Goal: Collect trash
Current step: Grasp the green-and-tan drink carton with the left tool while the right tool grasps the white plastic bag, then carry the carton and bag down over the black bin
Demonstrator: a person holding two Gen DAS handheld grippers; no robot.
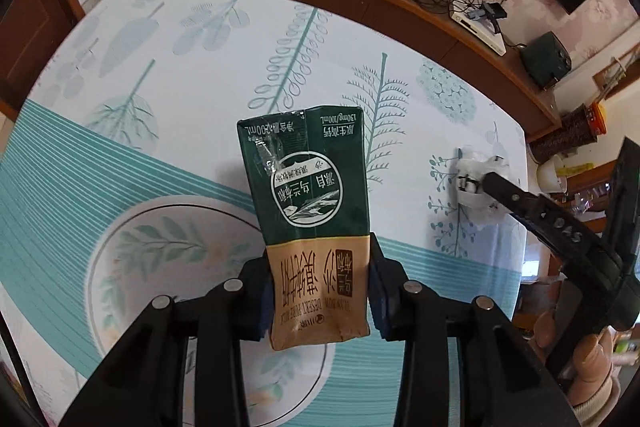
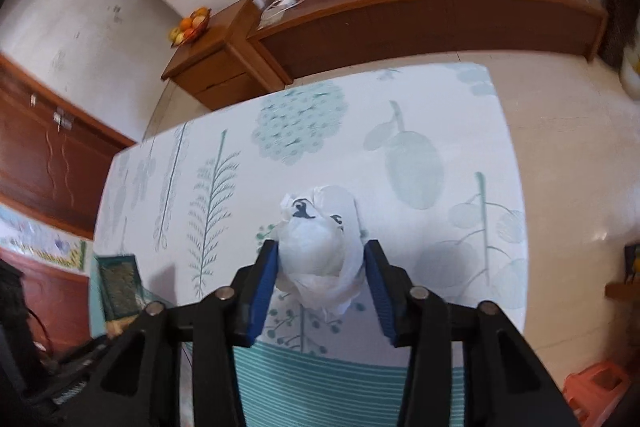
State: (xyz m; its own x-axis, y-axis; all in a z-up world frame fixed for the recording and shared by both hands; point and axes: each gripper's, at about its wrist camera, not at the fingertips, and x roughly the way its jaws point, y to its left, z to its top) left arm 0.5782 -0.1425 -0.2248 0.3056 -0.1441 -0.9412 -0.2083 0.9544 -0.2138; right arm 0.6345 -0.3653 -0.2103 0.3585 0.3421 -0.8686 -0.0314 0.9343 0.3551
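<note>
1. Green-and-tan milk carton (image 1: pixel 310 211) is pinched at its tan end by the left gripper (image 1: pixel 320 291), above the table (image 1: pixel 160 67).
2. Right gripper (image 2: pixel 320 283) straddles a crumpled white bag (image 2: pixel 320 247) near the table's edge; whether its pads press it, I cannot tell.
3. Pickup looks underway; the next step needs a bin, and none shows.
4. Only a fruit bowl (image 2: pixel 190 25) on the side cabinet (image 2: pixel 216 63) holds anything.

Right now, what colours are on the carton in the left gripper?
The carton is dark green at its far end and tan at the gripped end, clearest in the left wrist view.
</note>
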